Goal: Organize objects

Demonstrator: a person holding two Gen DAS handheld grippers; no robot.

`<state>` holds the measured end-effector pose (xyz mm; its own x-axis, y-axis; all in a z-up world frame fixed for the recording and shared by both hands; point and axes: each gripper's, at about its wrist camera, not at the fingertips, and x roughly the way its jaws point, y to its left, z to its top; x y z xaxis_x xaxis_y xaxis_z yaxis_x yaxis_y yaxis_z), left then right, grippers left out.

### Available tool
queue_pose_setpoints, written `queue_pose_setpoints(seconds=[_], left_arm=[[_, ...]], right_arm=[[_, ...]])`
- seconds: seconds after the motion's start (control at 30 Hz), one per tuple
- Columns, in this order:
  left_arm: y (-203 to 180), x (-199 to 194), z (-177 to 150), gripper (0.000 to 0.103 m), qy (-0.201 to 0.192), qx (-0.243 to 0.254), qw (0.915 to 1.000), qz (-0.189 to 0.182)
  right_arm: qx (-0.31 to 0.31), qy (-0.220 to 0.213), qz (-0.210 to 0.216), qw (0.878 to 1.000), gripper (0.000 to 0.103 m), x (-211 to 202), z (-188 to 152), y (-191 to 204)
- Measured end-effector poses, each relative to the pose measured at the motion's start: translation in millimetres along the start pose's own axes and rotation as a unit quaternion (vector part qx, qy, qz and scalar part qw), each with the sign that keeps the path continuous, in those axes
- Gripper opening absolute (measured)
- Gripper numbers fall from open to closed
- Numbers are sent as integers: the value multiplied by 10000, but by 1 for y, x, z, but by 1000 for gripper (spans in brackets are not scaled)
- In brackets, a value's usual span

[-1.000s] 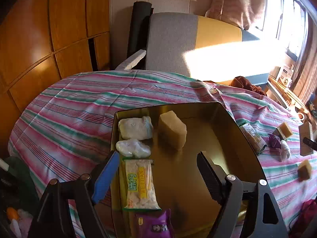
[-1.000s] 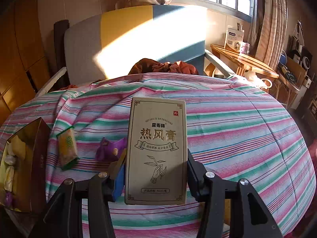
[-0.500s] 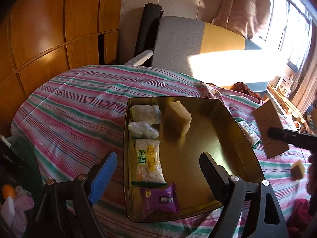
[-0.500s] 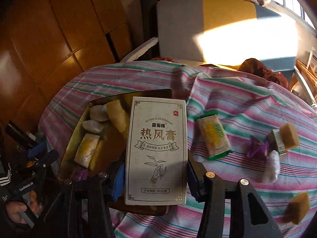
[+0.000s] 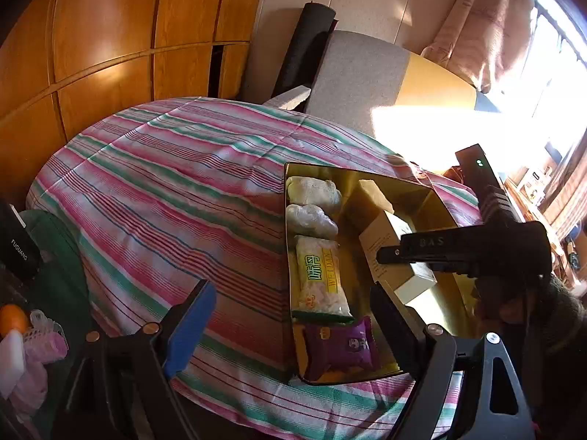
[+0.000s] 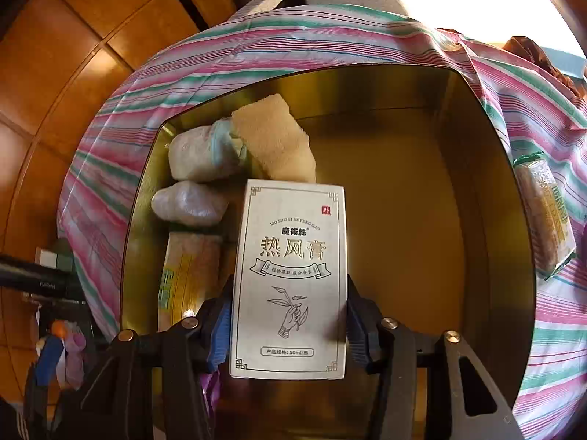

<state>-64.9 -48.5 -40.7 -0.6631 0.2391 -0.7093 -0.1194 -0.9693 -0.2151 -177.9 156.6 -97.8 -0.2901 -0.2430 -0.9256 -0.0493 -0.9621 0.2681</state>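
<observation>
I work from the biggest thing down: the desk under its pink, green and white striped cloth (image 5: 176, 183) carries the shallow gold metal tray (image 6: 488, 168), and since a second ago my right gripper (image 6: 290, 324) has swung over from the open cloth to hang above that tray, its jaws still pinching the pale rectangular cardboard box with Chinese lettering (image 6: 290, 278) by its two long sides. In the left wrist view that box (image 5: 392, 253) sits low over the tray floor at about three o'clock from the row of snacks, tilted, and I cannot tell whether it touches the gold yet. I judge the carry is nearly over and what remains is to set it down in the bare half of the tray and release. My left gripper (image 5: 290, 324) has drawn back toward the tray's near edge, jaws spread wide on nothing. In the tray, along its nine o'clock wall, lie two white wrapped lumps (image 5: 312, 201), a long clear yellow-printed snack packet (image 5: 319, 275) and a small purple sachet (image 5: 341, 344), with a tan sponge-like block (image 6: 275, 139) at twelve o'clock from the box. Outside it, at three o'clock in the right wrist view, a green-edged snack packet (image 6: 546, 212) waits on the cloth. Beyond: orange wooden wall panels (image 5: 110, 36) and a grey and yellow armchair (image 5: 385, 77) in sunlight.
</observation>
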Motion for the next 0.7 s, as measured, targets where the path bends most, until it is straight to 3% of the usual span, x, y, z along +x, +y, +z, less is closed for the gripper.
queue_pose_setpoints(seconds=[0.2, 0.3, 0.37, 0.7], left_arm=[[3, 0, -5, 87, 21, -14, 10000, -7], [4, 0, -5, 88, -12, -15, 10000, 20], [3, -1, -4, 89, -29, -16, 10000, 64], [-16, -8, -8, 89, -77, 224, 9997, 55]], right_arm=[[571, -13, 756, 9955, 57, 9, 22, 0], [484, -180, 1016, 9935, 69, -2, 19, 1], [394, -319, 1076, 9929, 69, -13, 13, 0], [-451, -1038, 349, 9930, 69, -65, -39, -13]])
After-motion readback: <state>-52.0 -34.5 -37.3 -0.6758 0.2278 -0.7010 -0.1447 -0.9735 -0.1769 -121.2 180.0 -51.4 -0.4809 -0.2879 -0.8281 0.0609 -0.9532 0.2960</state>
